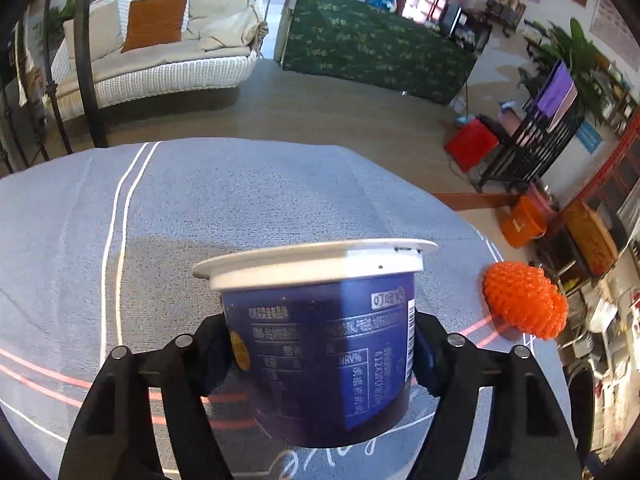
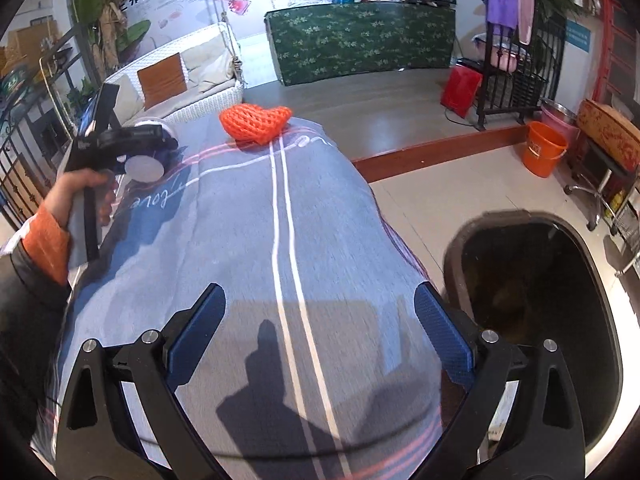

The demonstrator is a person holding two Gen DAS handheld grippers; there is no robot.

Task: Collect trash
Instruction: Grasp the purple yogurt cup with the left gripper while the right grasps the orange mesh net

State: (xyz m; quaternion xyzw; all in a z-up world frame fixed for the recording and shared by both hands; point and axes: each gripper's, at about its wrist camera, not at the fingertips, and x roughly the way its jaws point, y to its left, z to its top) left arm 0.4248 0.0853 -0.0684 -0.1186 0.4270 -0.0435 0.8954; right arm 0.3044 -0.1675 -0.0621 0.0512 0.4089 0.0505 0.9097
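Observation:
A dark blue yogurt cup (image 1: 320,360) with a white rim sits between the fingers of my left gripper (image 1: 320,320), and both pads press on its sides. In the right wrist view the same cup (image 2: 145,168) is tipped with its grey bottom showing, held by the left gripper (image 2: 136,142) in a hand at the table's far left. An orange foam net (image 1: 524,300) lies on the cloth to the right of the cup, at the far end (image 2: 256,122) in the right wrist view. My right gripper (image 2: 320,308) stands open over the cloth, holding nothing.
A grey-blue cloth with white stripes (image 2: 280,220) covers the table. A dark bin (image 2: 532,280) stands open on the floor just right of the table. Farther off are an orange bucket (image 2: 544,152), a black rack (image 2: 516,92) and a white wicker sofa (image 1: 160,60).

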